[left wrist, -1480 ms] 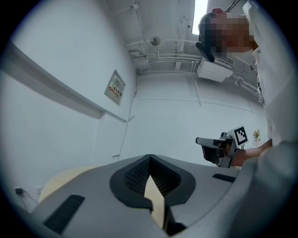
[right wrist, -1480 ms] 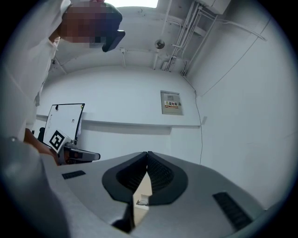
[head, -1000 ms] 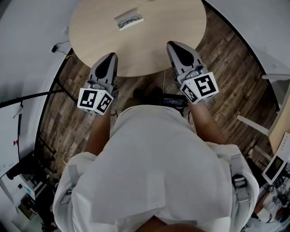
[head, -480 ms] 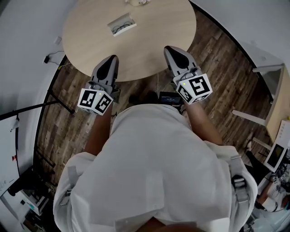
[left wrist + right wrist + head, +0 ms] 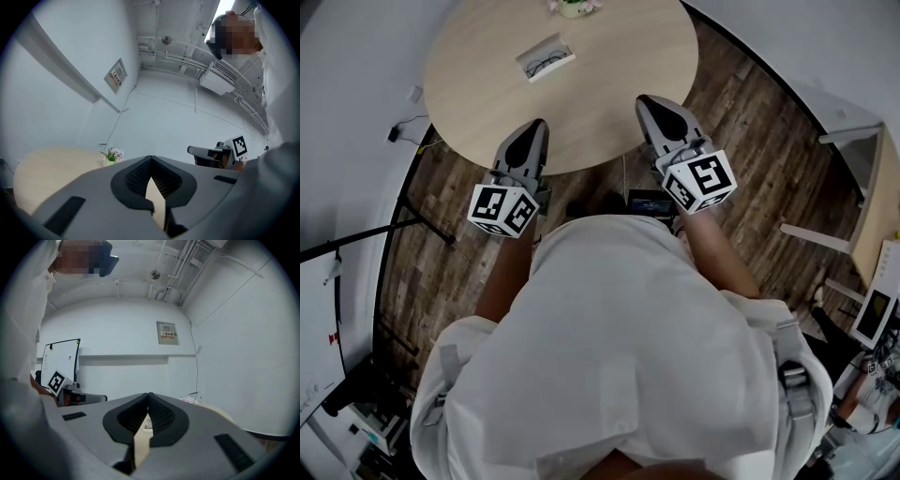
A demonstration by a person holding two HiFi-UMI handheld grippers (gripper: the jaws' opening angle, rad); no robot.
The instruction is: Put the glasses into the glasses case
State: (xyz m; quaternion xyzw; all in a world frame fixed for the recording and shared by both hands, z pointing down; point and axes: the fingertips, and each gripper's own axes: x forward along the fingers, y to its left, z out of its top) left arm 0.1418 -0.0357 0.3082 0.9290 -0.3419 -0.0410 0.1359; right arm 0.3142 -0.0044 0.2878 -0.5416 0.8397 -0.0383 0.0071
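— Dark wooden planks make up the floor (image 5: 769, 131), with pale walls round it; what stands on it?

— One round table (image 5: 619, 75) of light wood; one person in a white shirt (image 5: 609, 356) stands at its near edge, seen from above.

— How many grippers?

— Two, one per hand, each with one marker cube at the back; the left gripper (image 5: 534, 127) and the right gripper (image 5: 652, 101) both point at the table, their tips over its near rim, well apart from each other.

— And the jaws?

— On the left, the two jaws are pressed together at the tips, nothing between them; the right pair meets at the tips the same way, also empty.

— Where is the task's thing?

— One glasses case (image 5: 546, 58) lies open on the far left part of the table, well away from both grippers; one pair of dark-rimmed glasses (image 5: 547, 63) lies on it, though I cannot tell if they sit fully inside.

— Anything smaller?

— One small pot of flowers (image 5: 574, 7) at the far edge of the table, beyond the case.
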